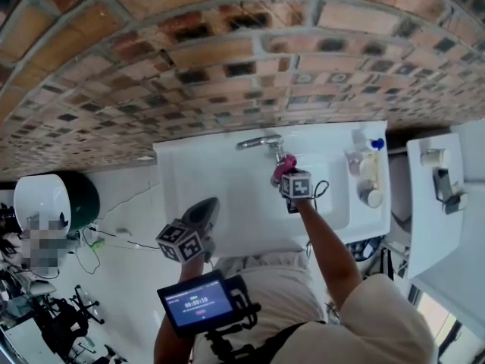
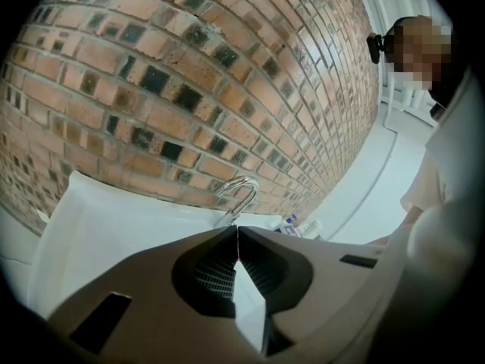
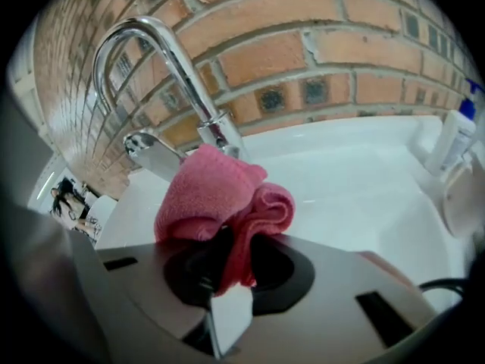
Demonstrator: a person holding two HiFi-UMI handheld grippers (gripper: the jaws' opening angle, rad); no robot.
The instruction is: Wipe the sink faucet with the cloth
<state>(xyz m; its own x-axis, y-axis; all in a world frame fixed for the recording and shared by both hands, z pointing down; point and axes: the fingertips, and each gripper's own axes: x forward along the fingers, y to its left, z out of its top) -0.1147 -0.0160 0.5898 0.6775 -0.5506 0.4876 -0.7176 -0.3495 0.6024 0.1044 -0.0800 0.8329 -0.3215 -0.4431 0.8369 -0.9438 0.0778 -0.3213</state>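
**A:** Closest to the head camera sits a small screen (image 1: 195,303) on the person's chest rig. What lies beyond it?

**B:** The left tongs (image 2: 236,228) are pressed together with nothing between them. They hang near the front edge of the white sink (image 1: 189,173), well apart from the faucet (image 3: 151,67).

**A:** And the right tongs (image 3: 227,239)?

**B:** They pinch a pink cloth (image 3: 220,199) by one fold, and the rest bunches above the tips.

**A:** Where is the cloth?

**B:** It is at the chrome faucet's base, just beside the lever (image 3: 151,152) and below the arched spout. Whether it presses on the metal cannot be told.

**A:** Anything else?

**B:** A white pump bottle (image 3: 455,139) stands at the sink's right side, before the brick wall (image 3: 303,44).
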